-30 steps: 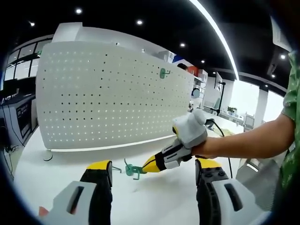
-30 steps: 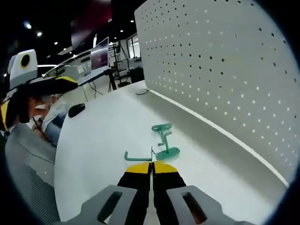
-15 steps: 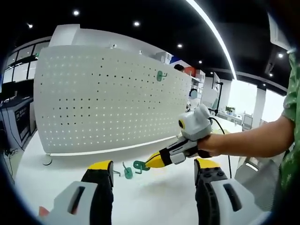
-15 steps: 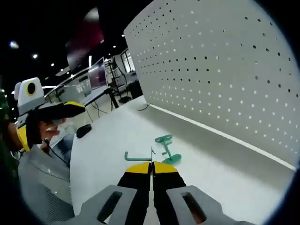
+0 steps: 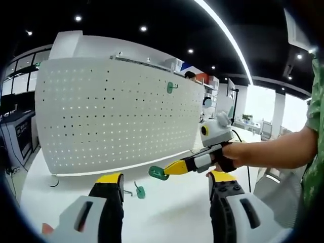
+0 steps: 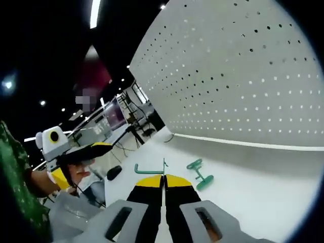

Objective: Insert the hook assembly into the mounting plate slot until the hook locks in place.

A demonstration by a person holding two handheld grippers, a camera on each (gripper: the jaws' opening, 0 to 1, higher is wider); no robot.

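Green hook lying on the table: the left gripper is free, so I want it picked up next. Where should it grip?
Probably the thin stem of the green hook, from above, with the left gripper's open jaws set across it: it lies flat on the table, and its disc end offers less to pinch.

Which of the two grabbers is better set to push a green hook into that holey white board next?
The right gripper: it is shut on a green hook, raised toward the pegboard. The left gripper is open and holds nothing; another hook lies on the table.
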